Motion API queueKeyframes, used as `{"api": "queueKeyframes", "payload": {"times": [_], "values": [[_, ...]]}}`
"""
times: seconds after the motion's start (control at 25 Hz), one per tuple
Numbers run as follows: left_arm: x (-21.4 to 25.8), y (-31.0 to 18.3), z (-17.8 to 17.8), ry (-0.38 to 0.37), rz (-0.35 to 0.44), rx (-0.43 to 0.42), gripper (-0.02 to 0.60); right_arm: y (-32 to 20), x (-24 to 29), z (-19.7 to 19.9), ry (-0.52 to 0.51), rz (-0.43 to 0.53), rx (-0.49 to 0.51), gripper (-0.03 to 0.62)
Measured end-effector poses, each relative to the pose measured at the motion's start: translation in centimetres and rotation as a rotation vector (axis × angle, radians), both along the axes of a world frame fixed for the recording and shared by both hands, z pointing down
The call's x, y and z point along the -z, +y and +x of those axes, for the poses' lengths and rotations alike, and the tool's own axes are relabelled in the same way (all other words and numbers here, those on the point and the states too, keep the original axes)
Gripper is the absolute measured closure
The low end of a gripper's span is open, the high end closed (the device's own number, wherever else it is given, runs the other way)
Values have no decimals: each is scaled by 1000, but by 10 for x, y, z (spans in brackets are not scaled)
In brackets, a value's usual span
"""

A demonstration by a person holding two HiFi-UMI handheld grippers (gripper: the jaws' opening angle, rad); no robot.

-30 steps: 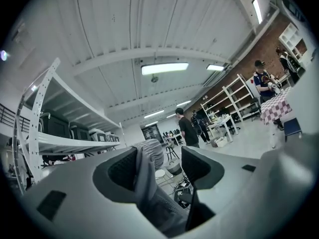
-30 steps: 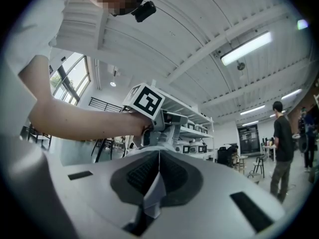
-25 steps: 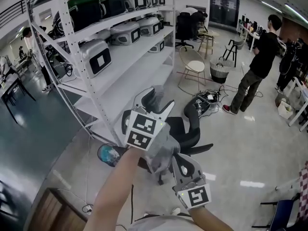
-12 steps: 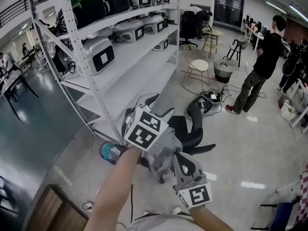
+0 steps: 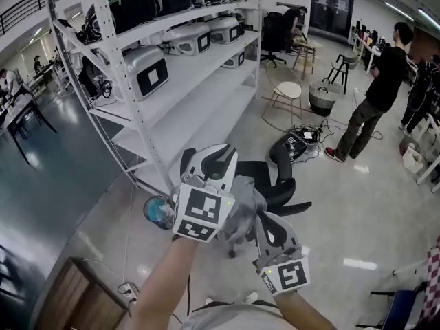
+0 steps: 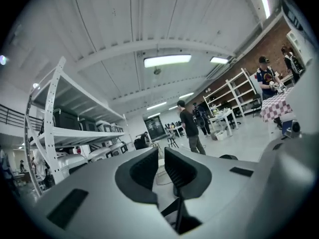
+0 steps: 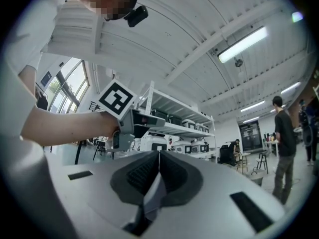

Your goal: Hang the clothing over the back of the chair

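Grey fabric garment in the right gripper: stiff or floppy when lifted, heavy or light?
Probably floppy: the grey fabric garment bunches and droops. Likely light, since the right gripper pinches just a thin fold.

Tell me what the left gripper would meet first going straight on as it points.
Probably nothing near: the left gripper, jaws closing on nothing, points over open floor toward the round wire chair; depth is unclear.

Your left claw (image 5: 210,158) is a pale grey moulded shell with black ribbed pads, its jaws closing with nothing between them. Its cube (image 5: 199,214) bears black-and-white square markers and a small green light. Your right claw (image 5: 260,220) matches it. You wear a white ribbed short sleeve (image 7: 75,29).
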State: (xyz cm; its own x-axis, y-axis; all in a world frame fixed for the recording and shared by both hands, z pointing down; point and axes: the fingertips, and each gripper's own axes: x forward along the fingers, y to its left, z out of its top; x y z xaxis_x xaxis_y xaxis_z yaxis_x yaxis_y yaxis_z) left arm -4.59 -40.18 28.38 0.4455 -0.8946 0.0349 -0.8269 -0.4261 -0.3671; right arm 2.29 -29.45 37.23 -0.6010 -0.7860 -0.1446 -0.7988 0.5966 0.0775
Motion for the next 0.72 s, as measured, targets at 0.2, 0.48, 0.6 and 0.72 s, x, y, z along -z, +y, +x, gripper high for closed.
{"api": "queueKeyframes", "payload": {"times": [0.2,0.48,0.6,0.72], "values": [[-1,36,-14,94,48,-15,557,7,-3,1,20,-8,-19,579],[-41,109,-32,192,26,4,557,32,-6,-4,34,-20,-39,579],[-64,136,-41,256,-9,32,558,46,-9,-9,43,-31,-49,579],[-82,156,-47,300,-51,31,557,62,-12,-10,48,-41,-70,579]]}}
